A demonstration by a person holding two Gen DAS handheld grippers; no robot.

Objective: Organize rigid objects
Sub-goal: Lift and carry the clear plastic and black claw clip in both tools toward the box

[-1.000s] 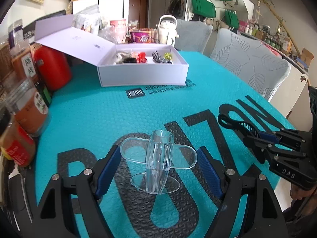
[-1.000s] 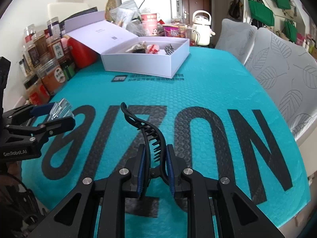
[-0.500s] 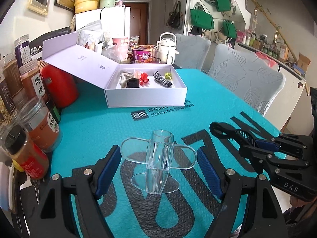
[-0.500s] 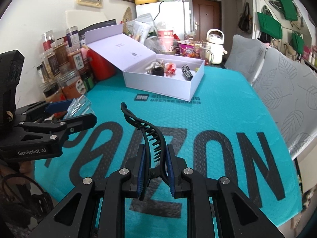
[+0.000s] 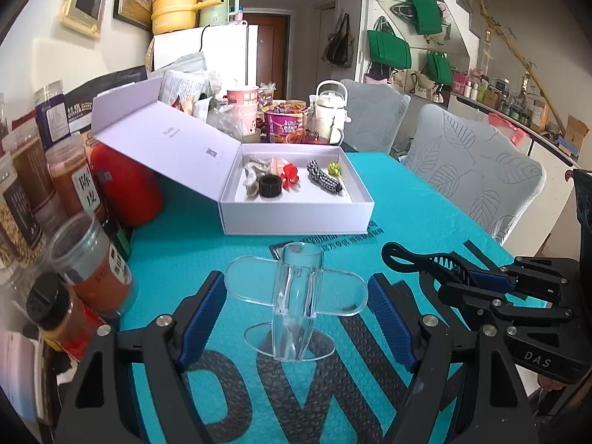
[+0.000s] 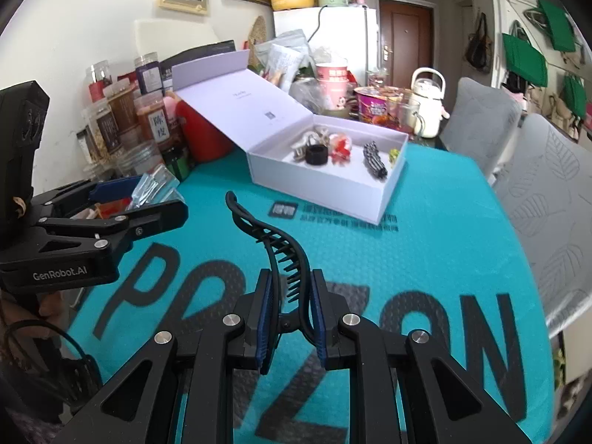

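Note:
A clear plastic hair clip [image 5: 296, 296] hangs above the teal mat [image 5: 425, 214], with my left gripper [image 5: 296, 285] shut on its two wings. My right gripper [image 6: 290, 281] is shut on a black toothed claw clip [image 6: 273, 236], also lifted off the mat. In the left wrist view the right gripper [image 5: 462, 277] and the black clip [image 5: 407, 255] sit at the right. In the right wrist view the left gripper [image 6: 151, 196] and the clear clip [image 6: 155, 185] sit at the left. Farther back lies an open white box [image 5: 296, 218] holding several small hair accessories.
Spice jars [image 5: 92, 270] and a red canister [image 5: 125, 188] line the mat's left edge. Cups, a noodle bowl and a white kettle [image 5: 331, 111] crowd behind the box. Two grey leaf-patterned chairs [image 5: 477, 174] stand along the right side.
Both grippers have risen from the mat with their clips still held. The white box now sits lower and nearer in both views.

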